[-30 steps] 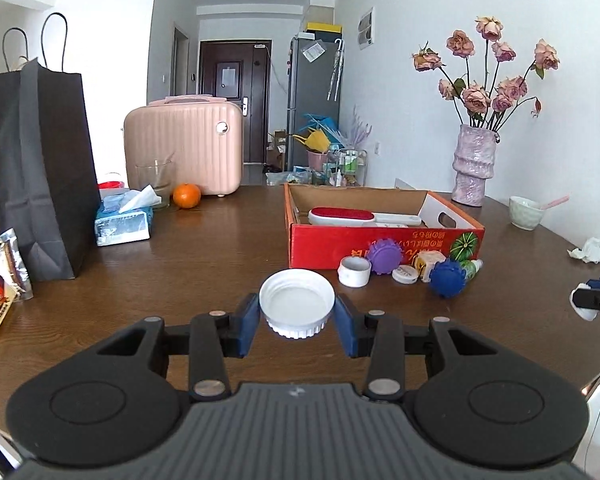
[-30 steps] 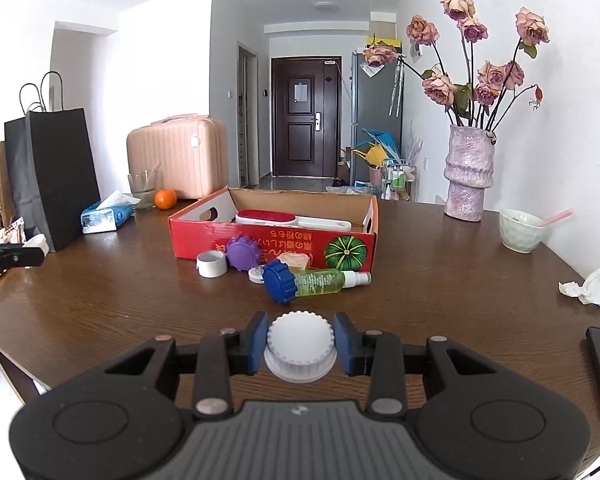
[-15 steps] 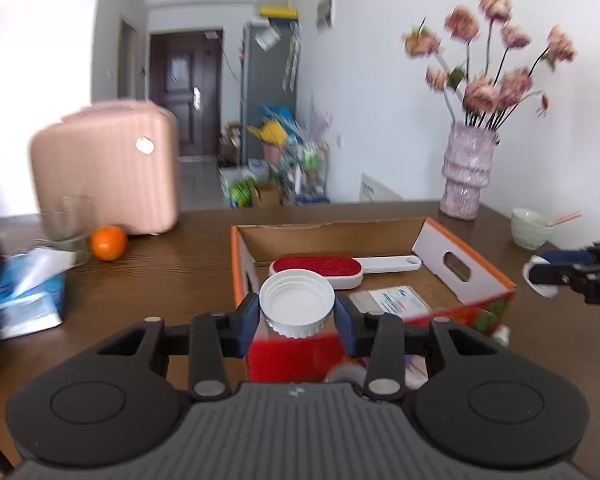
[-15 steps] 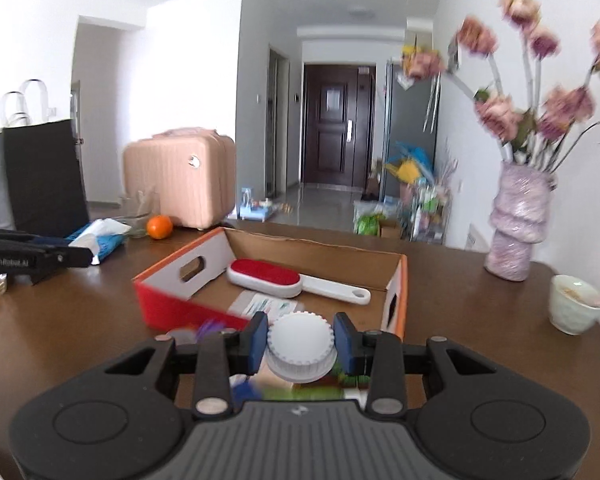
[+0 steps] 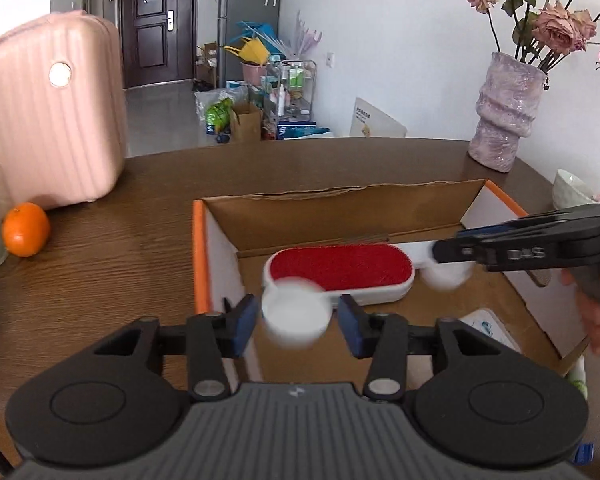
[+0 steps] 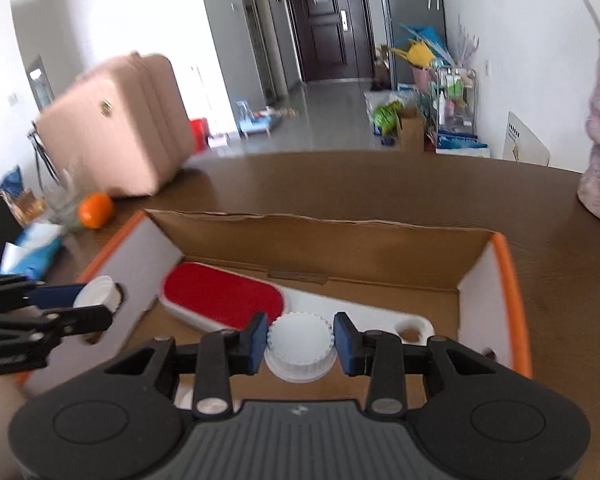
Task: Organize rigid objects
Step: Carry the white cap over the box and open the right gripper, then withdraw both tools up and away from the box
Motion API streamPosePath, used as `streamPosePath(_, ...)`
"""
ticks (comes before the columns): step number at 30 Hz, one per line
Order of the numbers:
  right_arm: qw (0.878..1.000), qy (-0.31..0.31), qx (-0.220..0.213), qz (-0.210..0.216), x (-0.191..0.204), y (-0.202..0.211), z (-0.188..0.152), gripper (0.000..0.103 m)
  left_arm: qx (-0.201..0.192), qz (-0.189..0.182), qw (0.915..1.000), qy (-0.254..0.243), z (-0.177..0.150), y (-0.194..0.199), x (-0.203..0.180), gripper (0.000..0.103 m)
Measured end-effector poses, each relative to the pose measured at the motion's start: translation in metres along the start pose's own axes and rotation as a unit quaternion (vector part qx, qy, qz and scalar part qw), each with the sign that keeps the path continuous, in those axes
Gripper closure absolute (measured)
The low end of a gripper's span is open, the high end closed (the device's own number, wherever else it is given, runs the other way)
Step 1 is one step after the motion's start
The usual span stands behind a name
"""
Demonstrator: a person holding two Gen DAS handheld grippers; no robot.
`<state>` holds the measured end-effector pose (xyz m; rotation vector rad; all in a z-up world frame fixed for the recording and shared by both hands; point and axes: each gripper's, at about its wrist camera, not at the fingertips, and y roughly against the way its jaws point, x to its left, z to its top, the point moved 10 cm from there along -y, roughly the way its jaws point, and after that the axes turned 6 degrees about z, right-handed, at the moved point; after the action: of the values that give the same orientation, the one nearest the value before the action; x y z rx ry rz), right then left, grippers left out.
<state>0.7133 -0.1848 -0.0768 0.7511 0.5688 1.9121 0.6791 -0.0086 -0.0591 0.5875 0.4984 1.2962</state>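
Caps, two white ones, both over the open cardboard box (image 5: 216, 264) at frame centre. Box on dark wood-grain table (image 5: 112, 256); orange rim, brown inner walls, long axis running left-right in both views.

Room: pink suitcase (image 5: 48, 128) upper left on the table, orange (image 5: 25, 229) just beside it at left edge. Dark door and hallway clutter at top centre. Lilac vase (image 5: 504, 120) with dried roses upper right, white bowl (image 5: 572, 192) at right edge.

Red lint brush (image 5: 340, 268) flat on box floor, long axis left-right, white handle toward the right side of the frame.

Left gripper (image 5: 296, 320), lower centre of left view: blue pads apart, small gap either side of blurred white cap (image 5: 296, 312), open side up. Appears released, cap mid-air or dropping; blur prevents certainty.

Right gripper (image 6: 300, 344), lower centre of right view: pads spread, thin gaps beside ribbed white cap (image 6: 300, 344), closed top up. Contact not seen.

Right gripper also visible in left view at right edge, reaching in over the box.
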Motion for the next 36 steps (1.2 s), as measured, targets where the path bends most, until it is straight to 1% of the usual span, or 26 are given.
streamPosePath(2,1.000,-0.009,-0.004,0.000,0.002,-0.007,0.000,0.065,-0.003,-0.007,1.0000,0.006,0.002,-0.002,-0.003,0.048)
streamPosePath(3,1.000,-0.003,-0.005,0.004,0.006,-0.008,0.000,0.064,-0.003,-0.009,0.9999,0.007,0.002,-0.002,-0.003,0.045)
streamPosePath(6,1.000,0.023,-0.014,-0.001,0.013,-0.003,0.004,0.051,-0.006,-0.009,0.9998,0.016,0.004,0.001,-0.002,0.043)
streamPosePath(11,0.999,0.030,-0.027,-0.005,0.018,0.024,0.013,0.049,-0.016,-0.001,0.9996,0.022,0.010,0.027,0.002,0.041)
streamPosePath(13,0.999,0.030,-0.031,-0.011,0.019,0.039,0.015,0.049,-0.025,0.007,0.9994,0.024,0.016,0.046,0.002,0.037)
streamPosePath(14,0.999,0.028,-0.034,-0.013,0.020,0.051,0.016,0.049,-0.031,0.014,0.9991,0.023,0.019,0.057,0.001,0.034)
streamPosePath(17,0.998,0.037,-0.042,-0.016,0.030,0.086,0.020,0.048,-0.064,0.027,0.9975,0.011,0.031,0.102,-0.006,0.026)
streamPosePath(18,0.998,0.042,-0.048,-0.016,0.035,0.102,0.020,0.045,-0.075,0.031,0.9966,0.010,0.034,0.119,-0.008,0.024)
streamPosePath(19,0.997,0.047,-0.053,-0.015,0.040,0.115,0.020,0.041,-0.086,0.033,0.9957,0.010,0.036,0.135,-0.009,0.020)
streamPosePath(22,0.995,0.061,-0.076,-0.016,0.053,0.164,0.018,0.038,-0.113,0.040,0.9928,0.004,0.036,0.181,-0.012,0.016)
streamPosePath(24,0.993,0.072,-0.091,-0.015,0.061,0.199,0.011,0.036,-0.126,0.051,0.9907,-0.004,0.029,0.213,-0.014,0.013)
streamPosePath(26,0.991,0.083,-0.104,-0.015,0.068,0.232,-0.001,0.032,-0.137,0.058,0.9888,-0.011,0.020,0.241,-0.016,0.010)
streamPosePath(29,0.988,0.091,-0.121,-0.009,0.079,0.279,-0.025,0.028,-0.154,0.062,0.9861,-0.014,0.002,0.282,-0.016,0.002)
streamPosePath(32,0.987,0.099,-0.129,-0.002,0.092,0.311,-0.050,0.026,-0.151,0.050,0.9873,-0.008,-0.023,0.312,-0.018,0.001)
streamPosePath(36,0.983,0.116,-0.143,0.004,0.110,0.345,-0.087,0.024,-0.158,0.055,0.9858,0.007,-0.060,0.349,-0.015,0.000)
